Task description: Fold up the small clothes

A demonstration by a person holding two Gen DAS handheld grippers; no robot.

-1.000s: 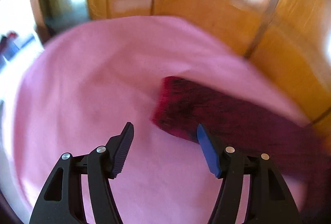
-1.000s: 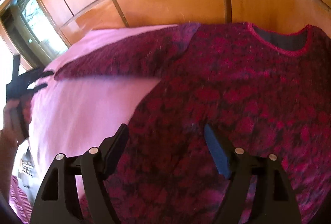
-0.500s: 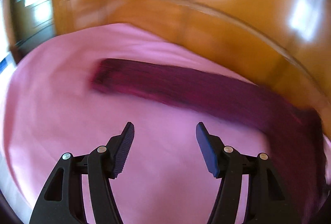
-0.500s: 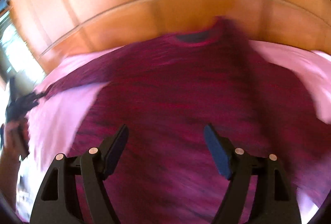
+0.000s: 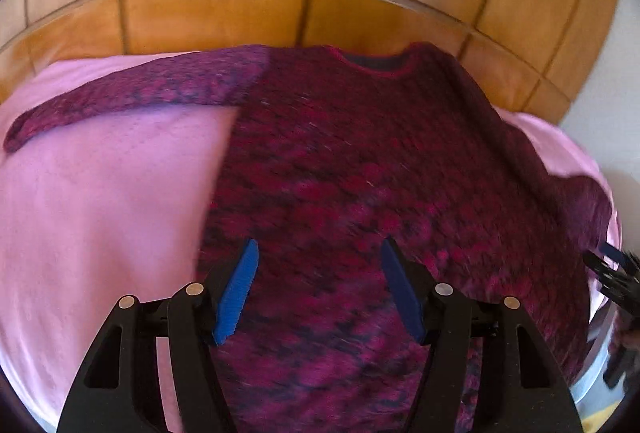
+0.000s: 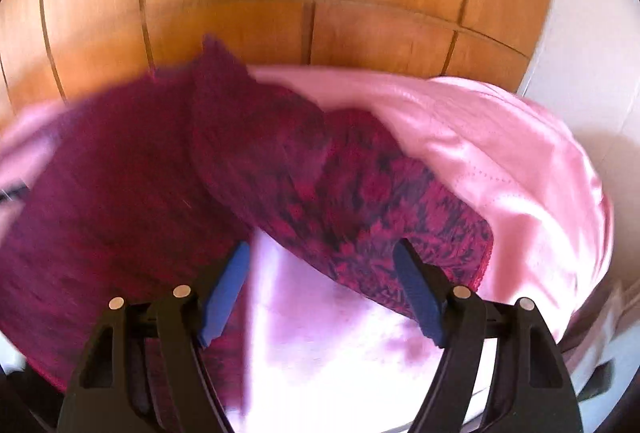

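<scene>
- My left tongs (image 5: 318,289) hang released above the sweater (image 5: 360,173), touching nothing.
- My right tongs (image 6: 322,297) gape empty, its sleeve (image 6: 360,201) just ahead on the pink bedsheet (image 6: 500,153).

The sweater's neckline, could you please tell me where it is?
In the left wrist view, the dark red knitted sweater's neckline lies top centre, nearest the wooden headboard, on the pink bedsheet.

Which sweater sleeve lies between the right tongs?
The crumpled sleeve whose cuff nears the bed's edge; the other sleeve lies stretched straight toward the headboard side.
</scene>
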